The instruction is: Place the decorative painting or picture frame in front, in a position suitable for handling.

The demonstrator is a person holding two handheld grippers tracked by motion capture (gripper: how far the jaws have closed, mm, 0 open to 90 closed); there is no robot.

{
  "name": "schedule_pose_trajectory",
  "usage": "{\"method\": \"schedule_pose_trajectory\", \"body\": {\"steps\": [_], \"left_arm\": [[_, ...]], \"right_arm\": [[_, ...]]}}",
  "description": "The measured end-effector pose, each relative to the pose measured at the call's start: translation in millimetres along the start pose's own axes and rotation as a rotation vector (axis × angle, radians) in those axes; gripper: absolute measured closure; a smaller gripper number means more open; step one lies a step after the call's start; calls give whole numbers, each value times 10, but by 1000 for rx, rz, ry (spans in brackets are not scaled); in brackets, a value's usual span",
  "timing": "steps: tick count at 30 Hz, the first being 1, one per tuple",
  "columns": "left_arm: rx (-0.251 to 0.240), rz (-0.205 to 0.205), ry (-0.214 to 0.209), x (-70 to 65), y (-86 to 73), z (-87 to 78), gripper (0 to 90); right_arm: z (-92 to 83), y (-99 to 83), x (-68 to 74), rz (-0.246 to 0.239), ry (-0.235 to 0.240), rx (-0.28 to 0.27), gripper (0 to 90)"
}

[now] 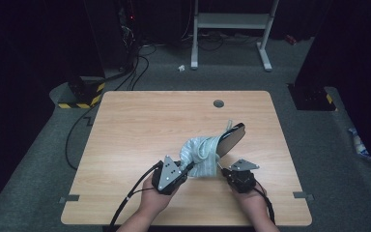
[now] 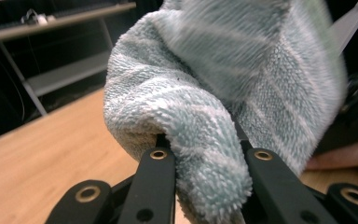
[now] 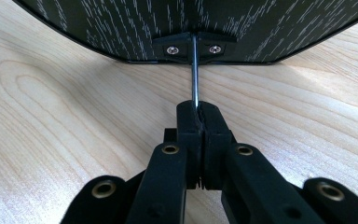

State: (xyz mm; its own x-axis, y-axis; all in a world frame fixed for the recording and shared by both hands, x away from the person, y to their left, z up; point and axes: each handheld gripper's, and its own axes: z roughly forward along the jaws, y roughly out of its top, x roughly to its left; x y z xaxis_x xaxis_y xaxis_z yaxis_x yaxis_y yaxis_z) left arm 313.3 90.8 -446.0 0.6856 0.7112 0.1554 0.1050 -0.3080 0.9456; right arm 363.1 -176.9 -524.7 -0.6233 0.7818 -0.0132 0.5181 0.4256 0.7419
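**Q:** Forearms (image 1: pixel 140 220) enter at 6 o'clock. What does each gripper carry?

**A:** Left gripper (image 1: pixel 188 167): jaws pinching a thick fold of the striped terry cloth (image 1: pixel 200 151), which bulges out between them in the left gripper view. Right gripper (image 1: pixel 223 169): jaws pressed together on the thin metal rod (image 3: pixel 195 70) that is screwed to the dark panel (image 1: pixel 233 137). The panel sits tilted at 1 o'clock from the right gripper, near the middle of the table (image 1: pixel 140 125). The cloth is draped over its near end.

**Q:** What could go wrong from here?

**A:** Judged risks:
1. The rod is slim and smooth, so the panel may swivel or slip from the pinch if the cloth drags hard on it.
2. The cloth is held by one fold, and a strong pull may strip it from the jaws.
3. Loose cloth may snag on the panel's end and tip it flat.

**Q:** And room to move?

**A:** Bare table from 9 to 12 o'clock, apart from the round grommet (image 1: pixel 218 103) at 12. The near edge lies just behind the hands at 6 o'clock. The right edge is near at 3 o'clock, so a panel sliding that way has less margin. The left gripper's cable (image 1: pixel 125 203) crosses the near edge at 7 o'clock and may catch there.
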Motion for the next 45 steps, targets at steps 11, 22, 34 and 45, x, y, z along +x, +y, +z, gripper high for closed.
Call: {"method": "schedule_pose_trajectory", "body": {"steps": [11,22,34,45], "left_arm": [[91,-10,10,-18,-254,192,786],[-130,22,49,-93,194,-186,773],[83,55,59,-136,-233,204,773],[-57,7,83,-123,-80,-235,772]], "right_arm": [[0,0,-3,4,1,2,880],[2,3,5,6,-7,0,880],[2,3,0,6,-5,2,880],[3,3,4,6,-8,2,880]]}}
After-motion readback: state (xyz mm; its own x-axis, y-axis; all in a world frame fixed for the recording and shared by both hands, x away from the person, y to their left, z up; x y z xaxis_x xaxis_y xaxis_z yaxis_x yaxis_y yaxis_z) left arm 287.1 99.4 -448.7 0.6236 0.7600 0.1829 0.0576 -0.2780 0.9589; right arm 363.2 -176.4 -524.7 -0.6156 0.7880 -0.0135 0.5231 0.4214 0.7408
